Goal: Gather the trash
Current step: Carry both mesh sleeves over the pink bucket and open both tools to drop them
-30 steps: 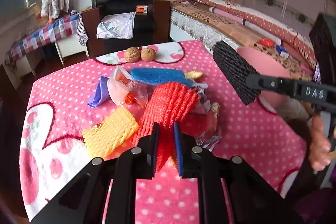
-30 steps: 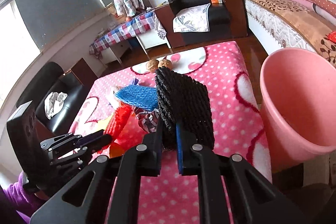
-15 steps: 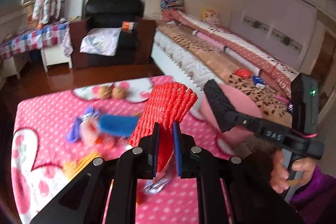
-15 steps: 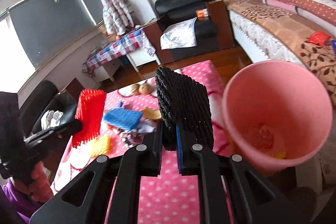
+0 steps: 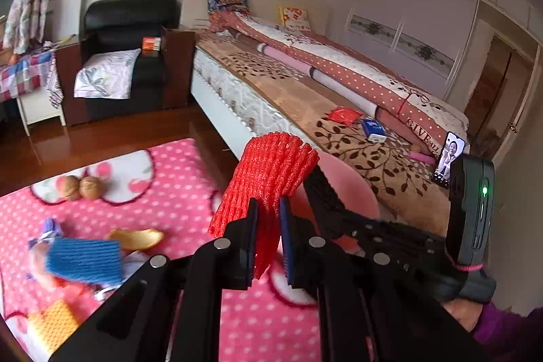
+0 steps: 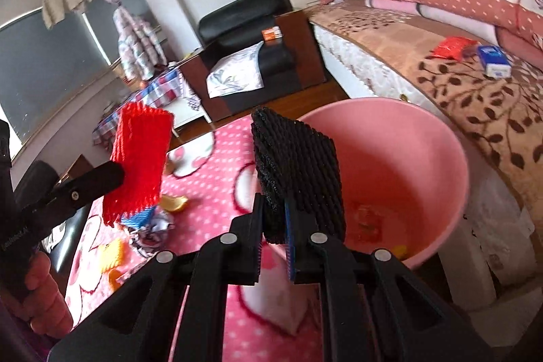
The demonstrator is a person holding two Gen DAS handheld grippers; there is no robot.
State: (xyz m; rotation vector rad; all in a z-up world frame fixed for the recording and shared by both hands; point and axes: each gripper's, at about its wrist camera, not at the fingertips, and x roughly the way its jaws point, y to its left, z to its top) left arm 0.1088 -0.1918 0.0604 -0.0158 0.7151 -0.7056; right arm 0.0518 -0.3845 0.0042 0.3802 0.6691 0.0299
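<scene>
My left gripper (image 5: 268, 236) is shut on a red foam net sleeve (image 5: 271, 168), lifted above the pink dotted tablecloth (image 5: 176, 192). My right gripper (image 6: 273, 226) is shut on a black foam net sleeve (image 6: 298, 172), held at the near rim of the pink bin (image 6: 407, 158), which has a few scraps at its bottom. In the right wrist view the red sleeve (image 6: 141, 158) hangs to the left of the black one. In the left wrist view the bin (image 5: 349, 185) sits mostly hidden behind the red sleeve and the right gripper.
On the cloth lie a blue net sleeve (image 5: 85, 260), a yellow net sleeve (image 5: 54, 324), an orange peel (image 5: 135, 238), crumpled wrappers (image 6: 152, 233) and two walnuts (image 5: 81, 187). A bed (image 5: 339, 97) runs along the right, with a black armchair (image 5: 125, 50) beyond.
Both grippers swung right, away from the table's middle and toward the pink bin, each still carrying its sleeve. The red sleeve rose off the cloth. The bin now fills more of the right wrist view.
</scene>
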